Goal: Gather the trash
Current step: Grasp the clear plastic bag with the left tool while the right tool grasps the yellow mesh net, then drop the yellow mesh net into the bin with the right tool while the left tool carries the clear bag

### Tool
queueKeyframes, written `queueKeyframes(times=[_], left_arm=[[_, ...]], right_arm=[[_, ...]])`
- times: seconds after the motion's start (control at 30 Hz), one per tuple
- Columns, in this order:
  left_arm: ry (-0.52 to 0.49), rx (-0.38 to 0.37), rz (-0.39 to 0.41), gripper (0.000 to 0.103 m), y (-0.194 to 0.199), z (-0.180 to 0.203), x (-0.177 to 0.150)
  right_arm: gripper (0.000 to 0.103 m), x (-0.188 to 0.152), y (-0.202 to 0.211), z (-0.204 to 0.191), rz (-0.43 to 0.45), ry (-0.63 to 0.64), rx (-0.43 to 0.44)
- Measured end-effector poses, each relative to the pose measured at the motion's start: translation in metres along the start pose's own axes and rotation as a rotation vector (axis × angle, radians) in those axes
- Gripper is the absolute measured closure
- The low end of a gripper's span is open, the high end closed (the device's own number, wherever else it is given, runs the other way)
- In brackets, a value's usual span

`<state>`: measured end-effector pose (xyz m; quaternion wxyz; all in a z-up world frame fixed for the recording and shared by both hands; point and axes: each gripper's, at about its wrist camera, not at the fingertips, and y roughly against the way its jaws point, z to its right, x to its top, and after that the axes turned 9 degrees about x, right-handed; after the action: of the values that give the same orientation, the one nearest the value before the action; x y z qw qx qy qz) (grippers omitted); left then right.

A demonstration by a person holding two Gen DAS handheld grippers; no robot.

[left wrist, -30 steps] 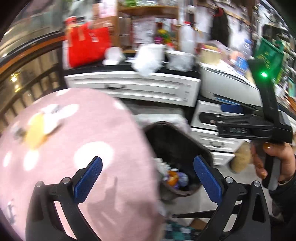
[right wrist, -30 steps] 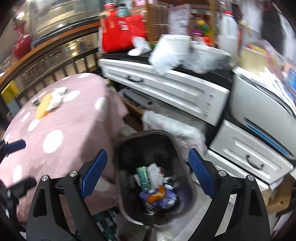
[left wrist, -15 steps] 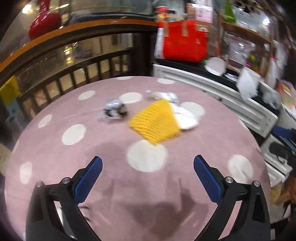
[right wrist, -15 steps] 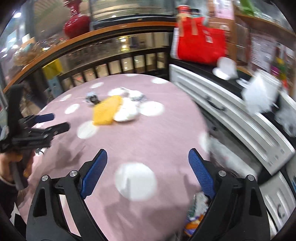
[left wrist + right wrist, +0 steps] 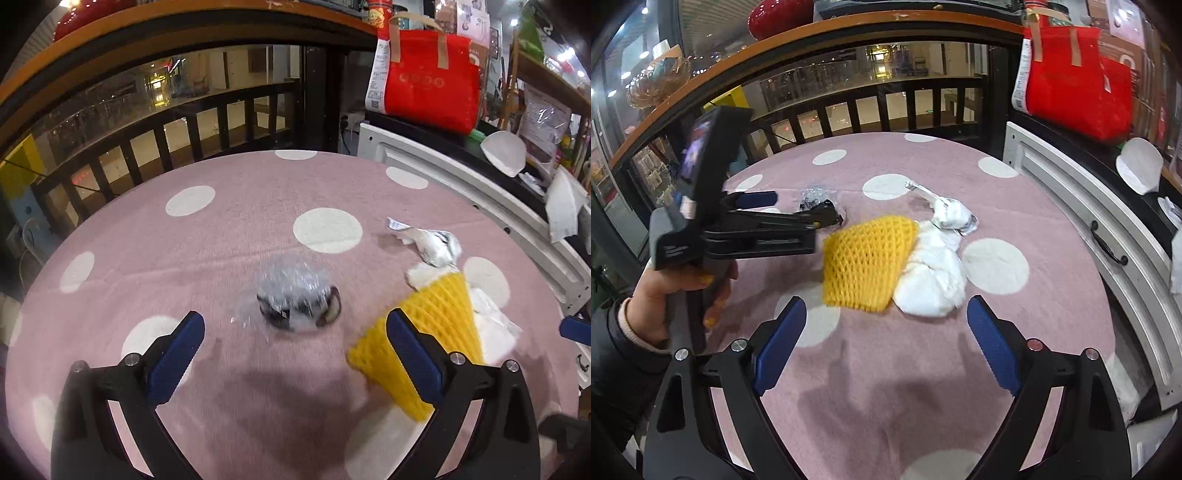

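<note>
Pick-up approach over pink polka-dot tablecloth [image 5: 229,236]: left gripper [image 5: 295,354] fingers spread, empty, crumpled clear-plastic wrapper [image 5: 295,295] at twelve o'clock; right gripper [image 5: 886,343] likewise spread, yellow foam net [image 5: 866,258] and white tissue wad [image 5: 934,280] at twelve; next, probably descend and pinch.

We see a round bench [image 5: 229,236] with a pink spotted cloth, a dark railing [image 5: 177,125] behind, and white drawers [image 5: 1082,206] beside it.

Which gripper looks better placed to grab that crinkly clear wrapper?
Probably the left gripper: it is open, with the clear wrapper just beyond its fingertips. The right gripper faces the yellow foam net.
</note>
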<state>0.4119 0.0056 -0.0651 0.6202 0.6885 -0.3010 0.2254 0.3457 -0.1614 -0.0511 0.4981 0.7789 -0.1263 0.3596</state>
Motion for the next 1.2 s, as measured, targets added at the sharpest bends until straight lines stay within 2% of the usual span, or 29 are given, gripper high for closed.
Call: queueKeyframes(times=[0.03,0.1,0.13,0.17,0.27,0.4,0.6,0.67,0.7,0.77,0.83,0.9,1.2], left_arm=[[-0.001,0.002,-0.004,0.01,-0.006,0.001,0.002],[0.012,0.008,-0.019,0.029,-0.014,-0.001,0.004],[0.024,0.007,-0.031,0.042,-0.017,-0.003,0.003],[0.041,-0.008,-0.04,0.049,-0.019,-0.007,0.002],[0.09,-0.021,-0.018,0.058,-0.011,-0.018,-0.001],[0.125,-0.012,0.028,0.06,0.008,-0.033,-0.005],[0.175,-0.011,0.08,0.06,0.038,-0.056,-0.014],[0.189,-0.02,0.084,0.06,0.046,-0.063,-0.019],[0.193,-0.022,0.086,0.06,0.049,-0.064,-0.02],[0.195,-0.023,0.091,0.06,0.055,-0.067,-0.024],[0.198,-0.021,0.097,0.06,0.06,-0.069,-0.027],[0.202,-0.023,0.097,0.06,0.063,-0.071,-0.031],[0.229,-0.036,0.12,0.06,0.093,-0.072,-0.054]], right_arm=[[0.015,0.004,-0.005,-0.002,-0.004,0.007,0.0],[0.015,0.009,-0.014,-0.007,-0.013,0.022,0.004],[0.015,0.012,-0.018,-0.01,-0.018,0.032,0.005],[0.015,0.015,-0.022,-0.014,-0.022,0.044,0.004],[0.015,0.019,-0.034,-0.024,-0.033,0.089,-0.01],[0.015,0.023,-0.056,-0.038,-0.056,0.163,-0.047],[0.035,0.024,-0.096,-0.047,-0.133,0.262,-0.151],[0.047,0.023,-0.104,-0.041,-0.157,0.247,-0.168],[0.049,0.023,-0.105,-0.04,-0.153,0.247,-0.171],[0.074,0.023,-0.103,-0.039,-0.141,0.258,-0.2],[0.09,0.023,-0.101,-0.04,-0.145,0.249,-0.169],[0.092,0.023,-0.097,-0.04,-0.133,0.244,-0.178],[0.092,0.009,-0.047,-0.056,-0.059,0.178,-0.045]])
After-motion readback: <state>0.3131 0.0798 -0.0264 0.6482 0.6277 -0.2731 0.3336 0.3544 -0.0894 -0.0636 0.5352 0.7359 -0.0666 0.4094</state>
